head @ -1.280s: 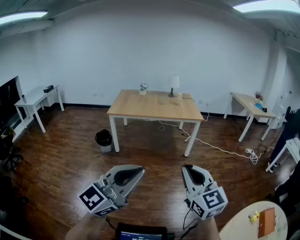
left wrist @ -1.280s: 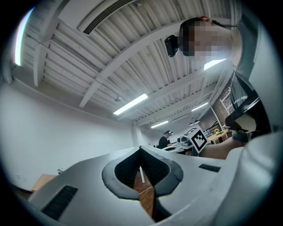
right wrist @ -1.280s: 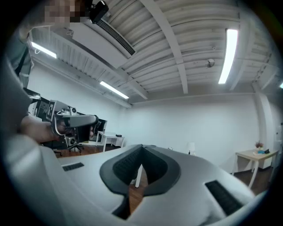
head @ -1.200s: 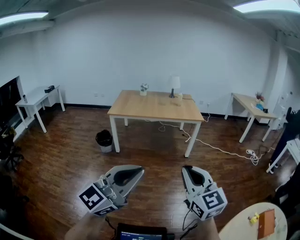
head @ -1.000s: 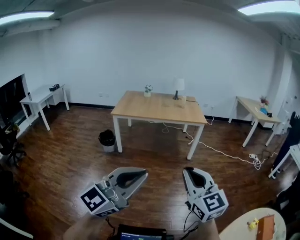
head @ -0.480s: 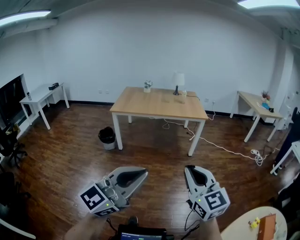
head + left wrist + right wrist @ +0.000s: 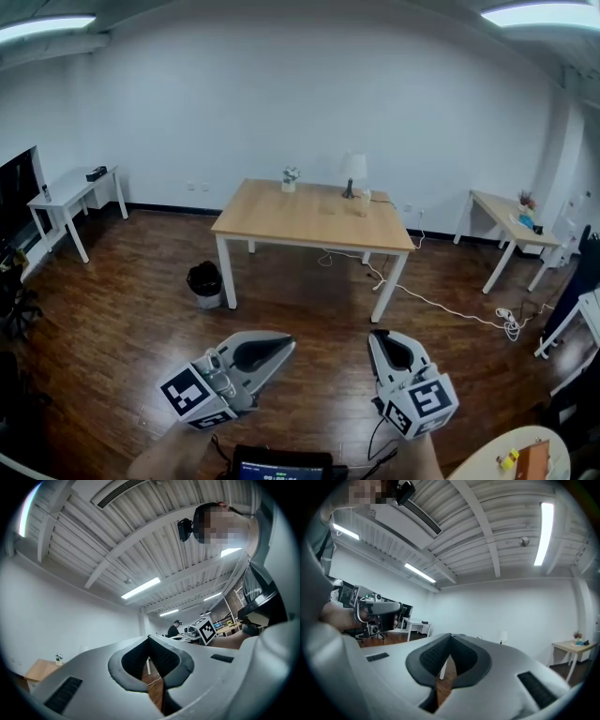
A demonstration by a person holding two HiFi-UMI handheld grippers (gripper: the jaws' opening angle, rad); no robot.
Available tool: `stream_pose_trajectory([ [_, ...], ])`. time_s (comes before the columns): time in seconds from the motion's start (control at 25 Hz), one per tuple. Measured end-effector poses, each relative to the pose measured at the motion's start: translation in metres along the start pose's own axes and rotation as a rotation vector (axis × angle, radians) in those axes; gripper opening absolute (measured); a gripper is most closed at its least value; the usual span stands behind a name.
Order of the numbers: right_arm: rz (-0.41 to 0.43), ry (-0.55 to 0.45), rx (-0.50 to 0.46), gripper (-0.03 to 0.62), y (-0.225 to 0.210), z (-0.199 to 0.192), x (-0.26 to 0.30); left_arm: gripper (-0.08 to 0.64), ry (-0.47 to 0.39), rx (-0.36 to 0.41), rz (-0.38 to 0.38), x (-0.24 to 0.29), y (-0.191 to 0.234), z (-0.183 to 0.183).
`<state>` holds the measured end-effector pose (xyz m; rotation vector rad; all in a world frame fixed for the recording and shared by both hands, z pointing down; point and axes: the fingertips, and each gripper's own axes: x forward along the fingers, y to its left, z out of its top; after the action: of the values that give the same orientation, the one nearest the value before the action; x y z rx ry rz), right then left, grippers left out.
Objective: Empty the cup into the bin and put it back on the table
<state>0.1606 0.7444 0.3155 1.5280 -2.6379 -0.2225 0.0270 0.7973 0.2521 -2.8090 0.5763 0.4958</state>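
A wooden table stands mid-room on the dark wood floor. At its far edge are a white lamp, a small plant and a small pale cup beside the lamp. A black bin sits on the floor by the table's left front leg. My left gripper and right gripper hover low in the head view, far from the table. Each is shut with nothing between its jaws. In the left gripper view the left gripper points up towards the ceiling; the right gripper points level towards the table.
A white side table stands by the left wall and a pale desk at the right. A white cable trails across the floor right of the table. A round table edge shows at bottom right.
The room has shifted in the head view, with the table and bin sliding slightly left. Both grippers keep their places in the picture and stay shut.
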Motion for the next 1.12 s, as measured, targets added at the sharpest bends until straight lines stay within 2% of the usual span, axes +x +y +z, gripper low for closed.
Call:
stream_pose_trajectory([
  [0.44,0.000,0.021,0.012,0.000,-0.017,-0.008,0.079,-0.009,0.022,-0.021,0.008,0.002,0.079,-0.028],
  [1.0,-0.049,0.044,0.017,0.000,-0.035,-0.013,0.166,-0.009,0.013,-0.023,-0.012,-0.003,0.173,-0.038],
  [1.12,-0.057,0.049,0.020,0.000,-0.036,-0.013,0.181,-0.009,0.010,-0.042,-0.007,-0.004,0.191,-0.042],
])
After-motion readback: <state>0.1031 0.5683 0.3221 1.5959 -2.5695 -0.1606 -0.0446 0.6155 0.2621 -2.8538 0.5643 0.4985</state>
